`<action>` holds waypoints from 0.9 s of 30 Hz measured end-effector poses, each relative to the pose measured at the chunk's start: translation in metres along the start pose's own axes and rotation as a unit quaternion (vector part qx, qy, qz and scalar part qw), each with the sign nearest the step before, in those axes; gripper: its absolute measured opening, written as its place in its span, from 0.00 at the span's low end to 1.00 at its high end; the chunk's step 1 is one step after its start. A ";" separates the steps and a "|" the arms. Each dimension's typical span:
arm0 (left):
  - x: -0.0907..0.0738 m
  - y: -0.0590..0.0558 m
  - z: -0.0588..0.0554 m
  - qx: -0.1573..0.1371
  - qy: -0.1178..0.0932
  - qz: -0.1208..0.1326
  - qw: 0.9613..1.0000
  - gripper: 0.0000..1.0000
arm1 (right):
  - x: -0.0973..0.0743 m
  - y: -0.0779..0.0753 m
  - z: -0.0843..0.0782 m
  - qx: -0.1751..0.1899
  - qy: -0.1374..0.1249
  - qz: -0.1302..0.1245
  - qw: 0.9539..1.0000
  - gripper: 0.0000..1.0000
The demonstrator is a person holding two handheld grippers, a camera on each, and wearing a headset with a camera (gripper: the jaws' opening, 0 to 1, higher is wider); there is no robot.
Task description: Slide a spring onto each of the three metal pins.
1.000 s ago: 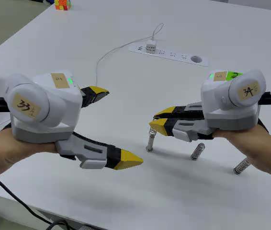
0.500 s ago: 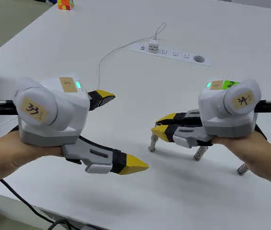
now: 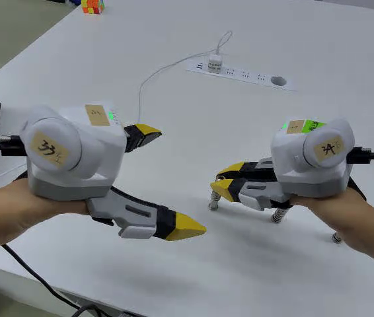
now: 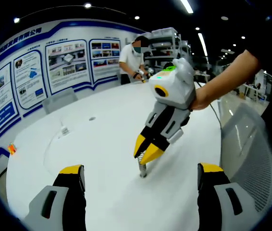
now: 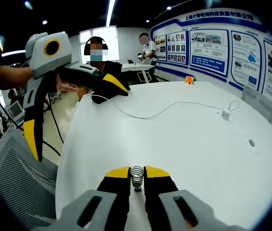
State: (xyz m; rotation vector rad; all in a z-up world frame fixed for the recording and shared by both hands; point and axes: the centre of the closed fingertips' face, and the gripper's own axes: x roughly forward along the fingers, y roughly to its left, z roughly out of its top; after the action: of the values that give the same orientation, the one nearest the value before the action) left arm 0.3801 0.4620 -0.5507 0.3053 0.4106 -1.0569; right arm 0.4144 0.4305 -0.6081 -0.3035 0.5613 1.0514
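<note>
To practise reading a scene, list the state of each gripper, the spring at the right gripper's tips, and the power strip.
left gripper: open, holding nothing.
right gripper: shut on the spring.
spring: upright, pinched between the jaws.
power strip: one white plug in, cable attached.

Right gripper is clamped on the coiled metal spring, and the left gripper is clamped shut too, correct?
No: the left gripper stands wide open and empty, as the left gripper view shows. The right gripper does clamp the coiled metal spring.

White table (image 3: 319,39), power strip (image 3: 253,76) at 12 o'clock. Right gripper view: poster wall (image 5: 213,45) at 1, mesh chair (image 5: 16,166) at 8, ceiling light (image 5: 110,12) at 12.
</note>
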 end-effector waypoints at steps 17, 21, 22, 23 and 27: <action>0.004 -0.004 -0.002 -0.004 0.000 -0.003 1.000 0.99 | 0.008 0.001 -0.016 -0.014 0.022 0.000 1.000 0.11; 0.004 -0.004 -0.003 -0.006 0.001 -0.003 1.000 0.99 | 0.011 0.000 -0.019 -0.017 0.025 -0.001 1.000 0.11; 0.004 -0.004 -0.004 -0.006 0.001 -0.003 1.000 0.99 | 0.011 0.000 -0.020 -0.017 0.025 -0.002 1.000 0.11; 0.004 -0.005 -0.004 -0.007 0.002 -0.003 1.000 0.99 | 0.012 0.000 -0.020 -0.017 0.026 -0.001 1.000 0.11; 0.003 -0.004 -0.005 -0.009 0.000 -0.003 1.000 0.99 | 0.013 0.001 -0.020 -0.015 0.026 -0.002 1.000 0.11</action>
State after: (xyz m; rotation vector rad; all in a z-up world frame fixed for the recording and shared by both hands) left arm 0.3768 0.4596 -0.5564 0.2875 0.4208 -1.0575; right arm 0.4129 0.4303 -0.6318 -0.3594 0.5919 1.0516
